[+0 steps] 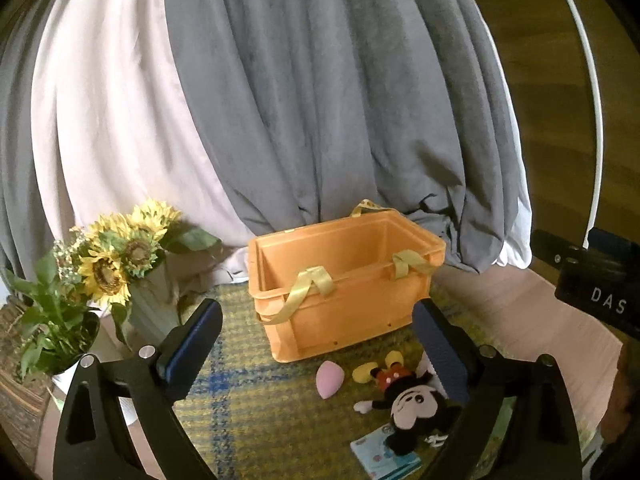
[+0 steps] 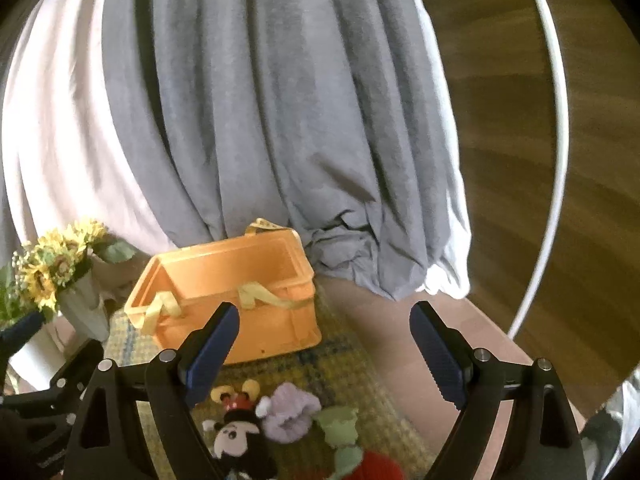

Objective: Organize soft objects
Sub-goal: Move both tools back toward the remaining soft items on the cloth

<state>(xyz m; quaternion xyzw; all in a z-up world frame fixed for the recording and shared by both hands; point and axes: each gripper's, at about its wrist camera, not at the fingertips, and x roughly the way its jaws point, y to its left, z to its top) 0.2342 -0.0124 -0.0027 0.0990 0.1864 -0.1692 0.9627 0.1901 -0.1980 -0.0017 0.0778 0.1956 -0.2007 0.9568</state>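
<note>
The left gripper [image 1: 318,344] and the right gripper [image 2: 324,350] both hang over the table with their blue fingers spread wide and nothing held between them. An orange plastic bin [image 1: 344,284] with yellow ribbon handles sits on a yellow and blue checked mat [image 1: 248,400], and nothing shows inside it. Near its front side lie a Mickey Mouse doll [image 1: 408,404], a pink egg-shaped sponge [image 1: 328,378], a purple scrunchie [image 2: 288,412] and a red soft toy [image 2: 376,468], while sunflowers in a vase [image 1: 120,256] stand to the left.

Left gripper [image 1: 316,344] fills the frame's lower part, jaws spread wide, empty; right gripper [image 2: 324,344] likewise, wide and empty.
</note>
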